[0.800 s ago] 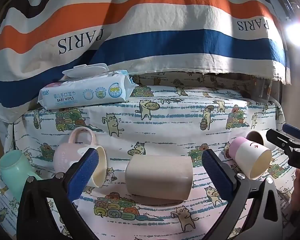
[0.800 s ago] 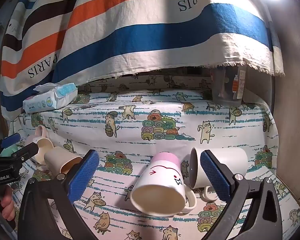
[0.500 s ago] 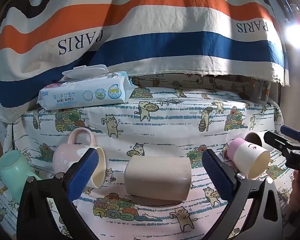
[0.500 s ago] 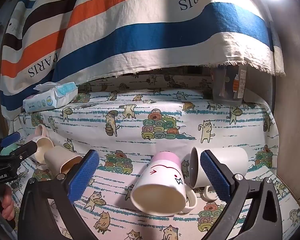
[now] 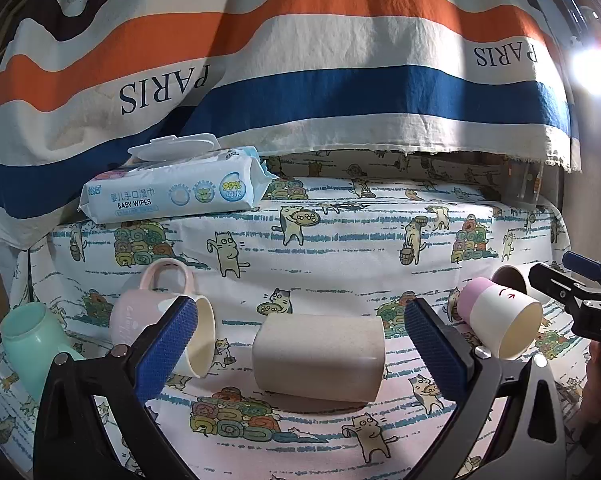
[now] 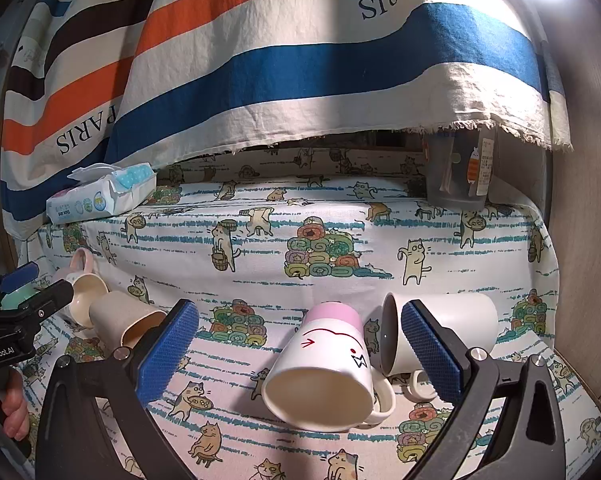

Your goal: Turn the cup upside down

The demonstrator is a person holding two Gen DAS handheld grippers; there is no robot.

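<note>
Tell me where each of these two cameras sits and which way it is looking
Left wrist: sits on the left gripper, looking forward and down at the beige tumbler lying on its side between its open blue pads; the right gripper pokes in at right.
Right wrist: sits on the right gripper, facing the pink-topped mug lying between its open pads; the left gripper and the person's hand show at left.
Shared: both cups, the baby wipes pack, the cat-print cloth.

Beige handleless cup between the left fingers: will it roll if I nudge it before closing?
Probably: the beige cup lies on its side with no handle to stop it. It looks like light plastic, so likely easy to lift. The soft tablecloth may damp rolling.
</note>
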